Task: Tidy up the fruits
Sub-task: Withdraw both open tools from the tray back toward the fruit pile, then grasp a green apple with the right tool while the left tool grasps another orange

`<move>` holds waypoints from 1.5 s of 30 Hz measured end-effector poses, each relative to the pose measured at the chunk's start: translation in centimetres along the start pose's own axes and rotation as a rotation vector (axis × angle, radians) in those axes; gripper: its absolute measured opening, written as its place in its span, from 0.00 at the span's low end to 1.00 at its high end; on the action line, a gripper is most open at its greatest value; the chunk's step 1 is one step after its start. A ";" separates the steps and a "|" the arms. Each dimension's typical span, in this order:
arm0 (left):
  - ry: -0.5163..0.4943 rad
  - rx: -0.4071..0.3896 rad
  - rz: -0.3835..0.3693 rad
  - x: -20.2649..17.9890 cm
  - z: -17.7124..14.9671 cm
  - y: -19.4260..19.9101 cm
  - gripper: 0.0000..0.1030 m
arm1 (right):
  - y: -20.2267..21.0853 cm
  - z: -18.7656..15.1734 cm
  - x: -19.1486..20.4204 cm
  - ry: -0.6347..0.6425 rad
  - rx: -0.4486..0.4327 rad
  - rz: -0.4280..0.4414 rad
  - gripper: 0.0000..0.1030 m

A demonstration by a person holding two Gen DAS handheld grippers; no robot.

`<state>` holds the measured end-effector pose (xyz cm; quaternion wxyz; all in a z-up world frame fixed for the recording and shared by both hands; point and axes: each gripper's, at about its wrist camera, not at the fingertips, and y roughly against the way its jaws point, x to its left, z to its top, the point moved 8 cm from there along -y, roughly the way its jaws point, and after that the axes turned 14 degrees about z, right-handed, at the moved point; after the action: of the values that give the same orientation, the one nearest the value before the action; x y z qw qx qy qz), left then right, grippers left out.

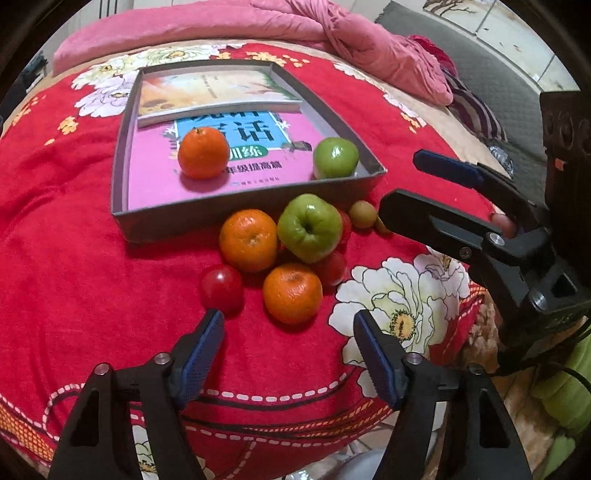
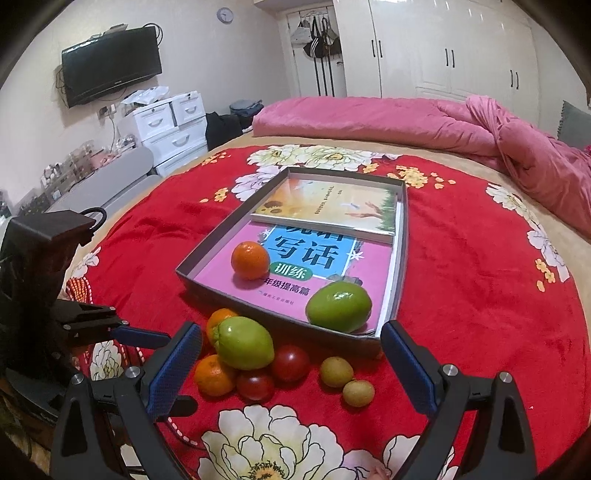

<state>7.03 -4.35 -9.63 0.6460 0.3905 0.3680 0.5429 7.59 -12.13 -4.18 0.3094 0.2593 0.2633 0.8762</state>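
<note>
Nearest in the left wrist view, the left gripper (image 1: 288,328) is standing with its jaws spread and nothing between the blue pads, pointing down at the red floral blanket (image 1: 92,266). Just beyond its fingertips, at the frame's centre, the loose fruit pile is lying: a red tomato (image 1: 221,287) is sitting right above the left-hand pad, a near orange (image 1: 292,292) is resting in line with the gap between the pads, and behind these a second orange (image 1: 248,240) and a green apple (image 1: 309,227) are touching each other. At the right edge, the right gripper (image 1: 402,184) is reaching in, jaws likewise apart and empty, its tips beside two small yellowish fruits (image 1: 363,214). In the right wrist view those fruits are lying low between its pads. Farther up, the grey tray (image 1: 236,201) is holding books, an orange (image 1: 203,152) and a green apple (image 1: 335,157). Beyond it, a pink quilt (image 1: 221,22) is lying across the top.
</note>
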 end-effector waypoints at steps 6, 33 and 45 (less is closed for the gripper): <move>-0.005 0.004 -0.006 -0.3 -0.1 -0.5 0.60 | -0.6 -0.4 0.4 0.012 0.026 0.015 0.95; 0.019 0.032 -0.053 -0.6 0.3 -2.4 0.44 | -6.6 -2.2 1.8 0.106 0.218 0.077 0.58; 0.024 0.027 -0.054 -0.8 1.0 -3.0 0.41 | -6.1 -2.0 1.6 0.063 0.186 0.124 0.43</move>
<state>9.08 -5.54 -11.90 0.6506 0.3826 0.3935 0.5249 7.78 -7.56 -8.95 0.2210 0.2750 0.3364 0.8731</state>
